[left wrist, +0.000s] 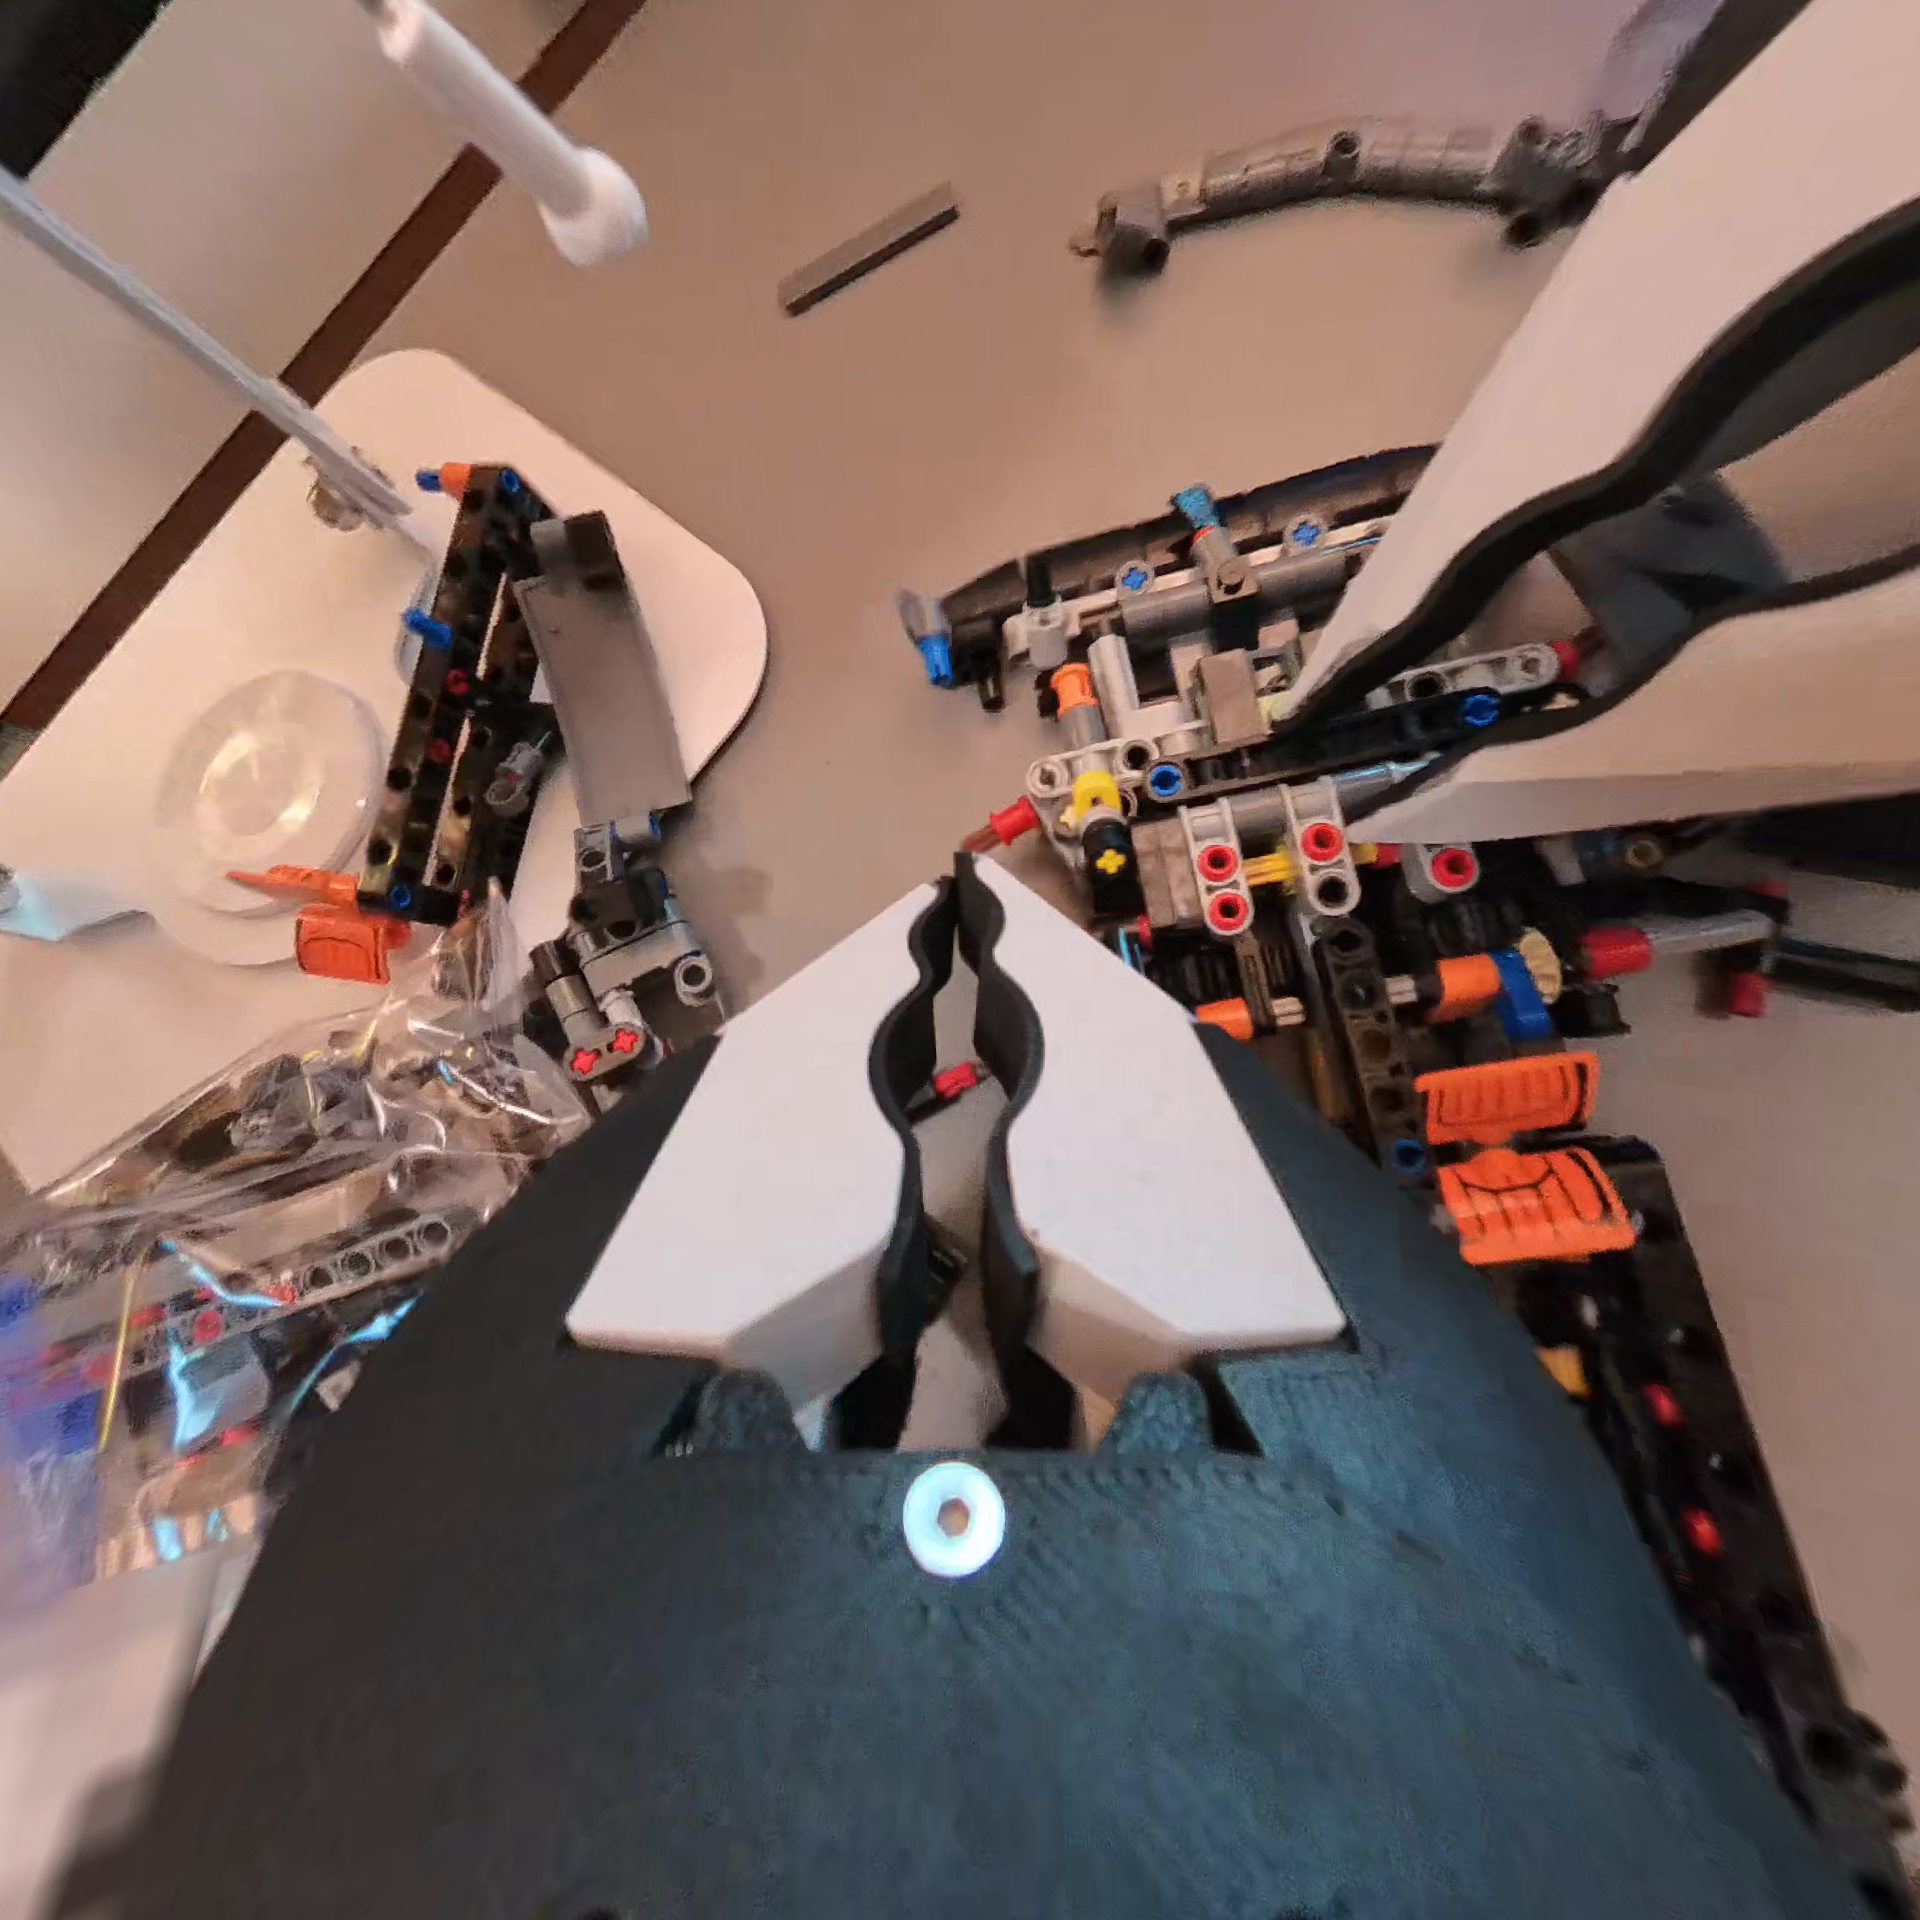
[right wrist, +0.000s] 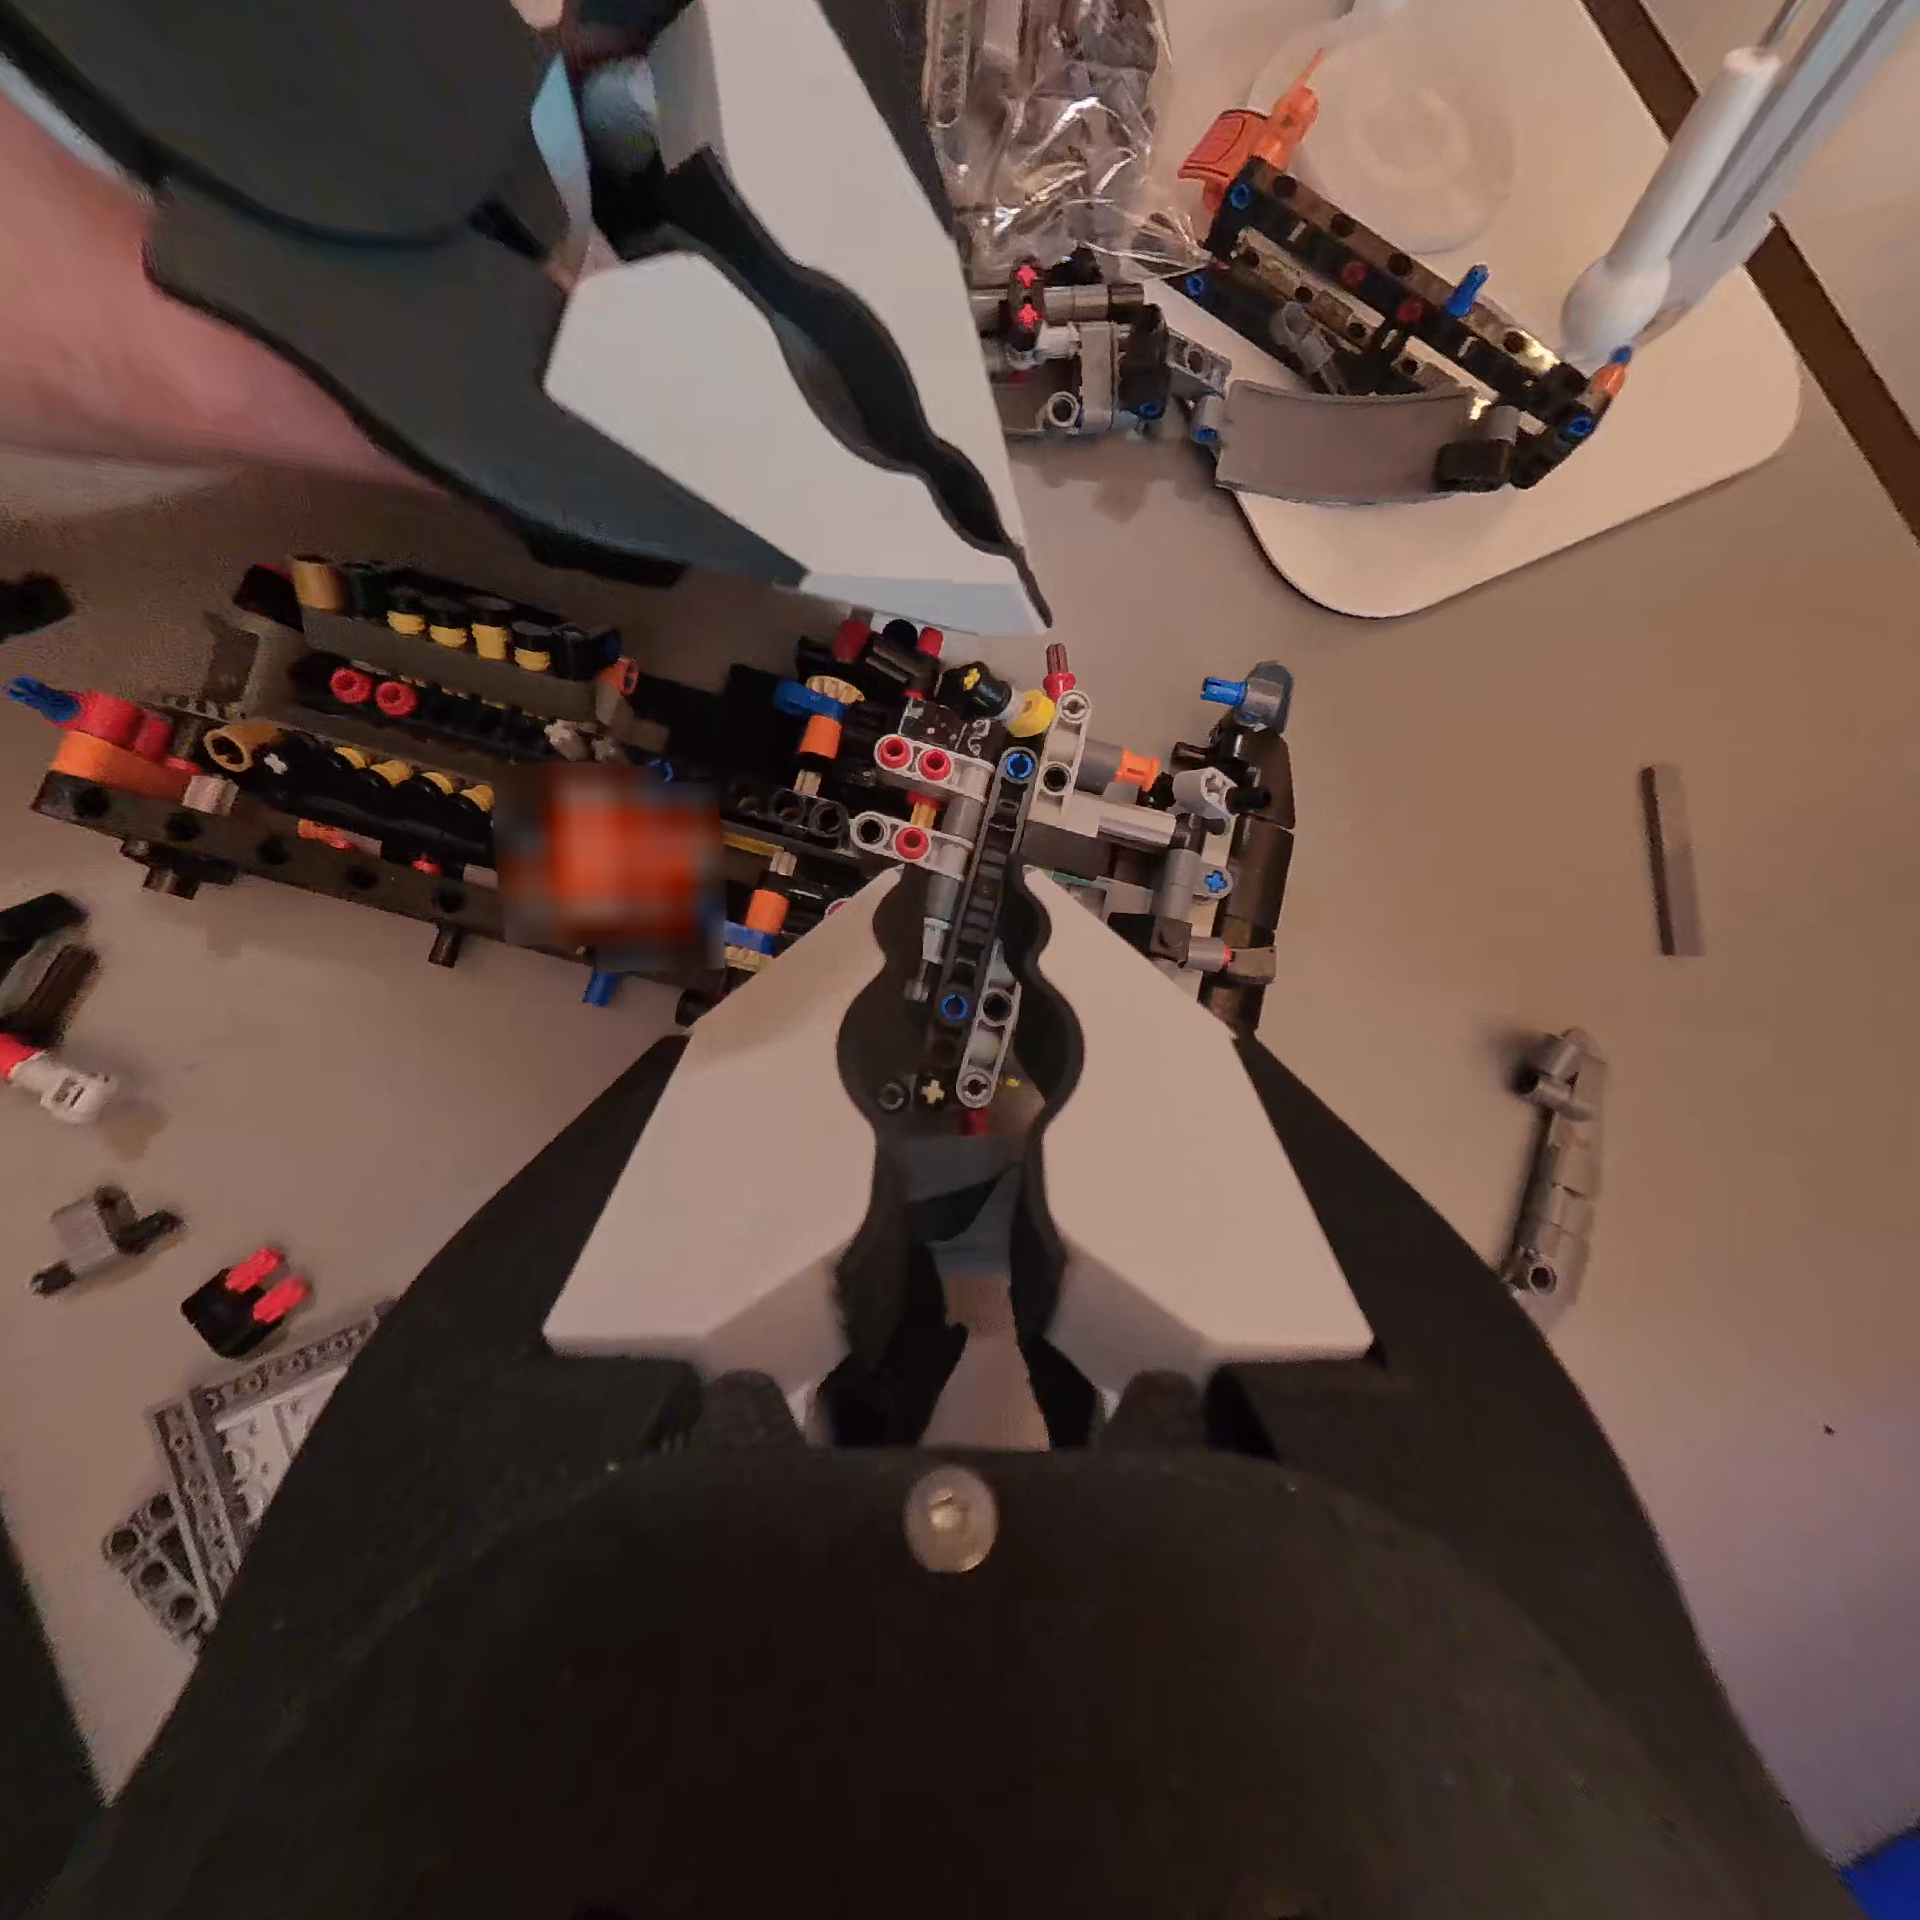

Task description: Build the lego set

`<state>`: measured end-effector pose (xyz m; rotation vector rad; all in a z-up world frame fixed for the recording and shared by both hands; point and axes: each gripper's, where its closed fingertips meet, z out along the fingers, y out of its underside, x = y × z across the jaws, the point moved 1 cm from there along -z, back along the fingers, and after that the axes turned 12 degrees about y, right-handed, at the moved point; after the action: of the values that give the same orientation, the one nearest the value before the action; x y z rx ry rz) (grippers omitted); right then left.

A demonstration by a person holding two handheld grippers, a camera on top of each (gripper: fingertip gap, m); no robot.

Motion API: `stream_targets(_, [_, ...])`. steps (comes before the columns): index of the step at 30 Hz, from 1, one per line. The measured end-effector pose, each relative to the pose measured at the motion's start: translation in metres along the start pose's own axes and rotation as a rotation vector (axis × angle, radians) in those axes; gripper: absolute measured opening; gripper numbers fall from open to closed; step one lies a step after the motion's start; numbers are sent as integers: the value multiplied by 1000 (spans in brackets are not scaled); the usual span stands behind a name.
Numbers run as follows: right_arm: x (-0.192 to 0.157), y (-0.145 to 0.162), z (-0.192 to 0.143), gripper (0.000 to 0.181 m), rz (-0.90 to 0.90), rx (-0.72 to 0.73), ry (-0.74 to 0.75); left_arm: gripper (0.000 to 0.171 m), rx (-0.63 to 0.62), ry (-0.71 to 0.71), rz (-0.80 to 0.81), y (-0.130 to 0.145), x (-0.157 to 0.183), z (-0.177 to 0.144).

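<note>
The long Lego car chassis (right wrist: 416,727) lies on the table, its front end towards me; it also shows in the left wrist view (left wrist: 1299,935). My right gripper (right wrist: 961,883) is shut on a black beam (right wrist: 987,883) and the grey cylinder beside it at the chassis front. The left wrist view shows its fingers (left wrist: 1558,436) on either side of that beam (left wrist: 1351,732). My left gripper (left wrist: 961,873) is shut, tips together, just short of a red axle pin (left wrist: 1003,826) on the chassis corner. It also shows in the right wrist view (right wrist: 1034,608).
A black frame with a grey curved panel (left wrist: 468,686) lies on a white stand base (left wrist: 675,582). A clear bag of parts (left wrist: 260,1195) lies at the left. A grey arch piece (left wrist: 1351,187), a dark tile (left wrist: 868,249), a grey link (right wrist: 1558,1164) and a grey plate (right wrist: 208,1475) lie loose. Tip to tip, the grippers are about 7 centimeters apart.
</note>
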<state>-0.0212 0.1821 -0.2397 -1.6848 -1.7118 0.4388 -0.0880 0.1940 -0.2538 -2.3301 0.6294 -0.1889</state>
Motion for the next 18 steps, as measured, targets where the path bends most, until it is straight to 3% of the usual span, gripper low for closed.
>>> stream_targets(4, [-2,5,-6,14,-1,34,-73,0,73,158,-9,-6,11,-10])
stream_targets(9, [-4,9,-11,14,-30,50,-124,10,48,245,19,0,21,-12])
stream_targets(18, [-8,12,-15,14,-56,62,-169,11,53,363,81,0,38,-10])
